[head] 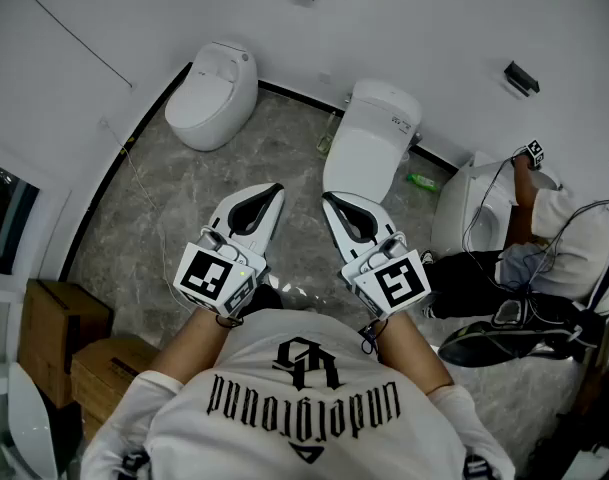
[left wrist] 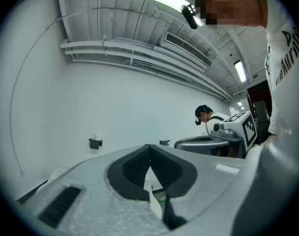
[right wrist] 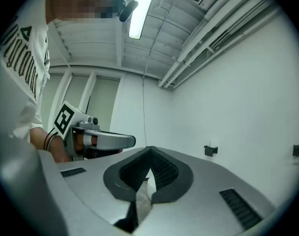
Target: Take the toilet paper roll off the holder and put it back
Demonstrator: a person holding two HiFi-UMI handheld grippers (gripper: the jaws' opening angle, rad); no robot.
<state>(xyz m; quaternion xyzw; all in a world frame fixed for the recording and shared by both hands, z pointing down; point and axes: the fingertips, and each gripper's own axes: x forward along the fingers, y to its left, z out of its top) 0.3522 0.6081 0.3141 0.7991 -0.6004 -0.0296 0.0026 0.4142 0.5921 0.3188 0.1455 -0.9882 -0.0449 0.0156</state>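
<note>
Both left gripper (head: 272,190) and right gripper (head: 329,199) are clenched empty before the toilet (head: 369,143), with open floor (head: 274,133) to its left.

Centre: floor (head: 284,138) lay open.
Upper middle: round toilet (head: 212,93) and long toilet (head: 369,143) stood ahead.
Right edge: person (head: 549,268) blocked.
Lower left: boxes (head: 69,343) crowded.

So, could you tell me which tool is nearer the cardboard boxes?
Left. The left tool is held right of the cardboard boxes; the right tool lies beyond it, farther right.
</note>
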